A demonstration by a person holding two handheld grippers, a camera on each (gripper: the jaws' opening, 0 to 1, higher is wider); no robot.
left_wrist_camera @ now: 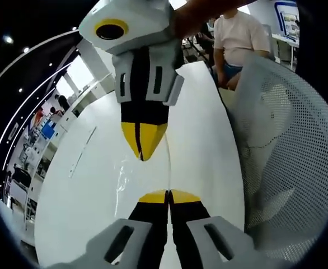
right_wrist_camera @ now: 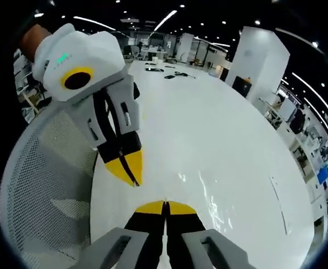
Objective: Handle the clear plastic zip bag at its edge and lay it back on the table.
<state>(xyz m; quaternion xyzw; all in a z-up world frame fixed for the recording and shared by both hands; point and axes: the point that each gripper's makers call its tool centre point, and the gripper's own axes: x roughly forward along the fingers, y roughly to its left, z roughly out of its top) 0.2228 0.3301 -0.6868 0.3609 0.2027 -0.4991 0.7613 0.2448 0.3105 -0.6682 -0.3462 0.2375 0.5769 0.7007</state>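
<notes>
1. Jaws of the left gripper [left_wrist_camera: 168, 196] were seen pressed together at their yellow tips, and the same held for the right gripper [right_wrist_camera: 165, 208]; no gap could be made out between either pair.

2. Facing each other tip to tip, the two grippers were held just apart over the white table [right_wrist_camera: 231, 140]. In the left gripper view the right gripper was seen coming down from above; in the right gripper view the left gripper came in from the upper left.

3. The clear plastic zip bag [right_wrist_camera: 206, 193] was seen as glossy, crinkled film just ahead of and to the right of the right gripper's tips, lying low against the table. In the left gripper view its shine was visible between the two sets of tips, slightly to the left.

4. Whether either closed pair had the bag's edge pinched could not be told: the film was too clear and the tips hid the contact line.

5. A white mesh chair back [left_wrist_camera: 290, 151] stood close beside the grippers, off the table's edge.

6. Risks judged from here:
   - If the edge was clamped at both ends, uneven release could leave the bag folded or dragged rather than flat.
   - If only thin film was caught, it might slip out early and land crumpled.
   - Static or cling could lift the bag with the withdrawing tips.
   - Being near the table's edge, a nudged bag could slide off toward the chair.
</notes>
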